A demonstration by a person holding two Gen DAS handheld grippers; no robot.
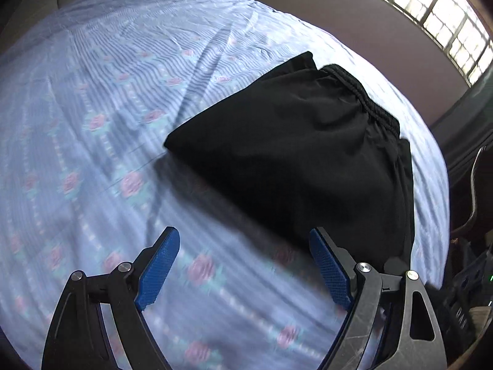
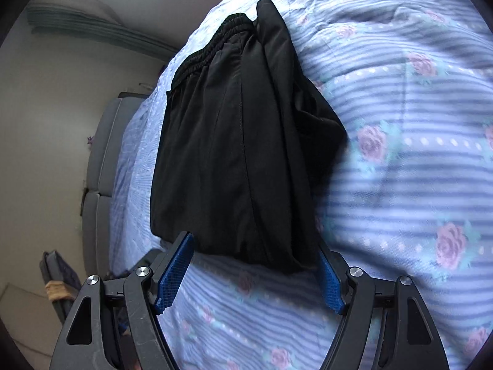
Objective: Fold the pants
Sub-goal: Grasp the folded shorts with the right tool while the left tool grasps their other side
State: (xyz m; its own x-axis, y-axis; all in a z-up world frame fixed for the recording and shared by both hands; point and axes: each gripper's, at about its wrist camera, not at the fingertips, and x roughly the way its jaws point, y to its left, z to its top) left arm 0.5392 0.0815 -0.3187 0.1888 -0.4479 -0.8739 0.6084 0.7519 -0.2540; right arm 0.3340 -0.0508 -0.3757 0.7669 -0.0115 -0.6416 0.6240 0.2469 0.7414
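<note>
A bed point(image 1: 123, 108) covered in a blue striped sheet point(image 2: 400, 185) printed with pink roses fills the room, a window point(image 1: 446, 21) bright on the wall behind it. Black pants point(image 1: 308, 154) lie folded into a compact bundle on the sheet near the bed's edge, the gathered elastic waistband point(image 2: 209, 52) at the end farthest from both tools. The left gripper point(image 1: 243, 265) hovers over bare sheet just beside the bundle, its blue-padded jaws spread wide and holding nothing. The right gripper point(image 2: 255, 274) sits at the bundle's near edge, jaws likewise spread apart, the folded fabric's edge lying between the tips of its blue pads point(image 2: 174, 273); whether the pads touch the cloth cannot be told. A grey sofa point(image 2: 101, 154) stands beside the bed.
</note>
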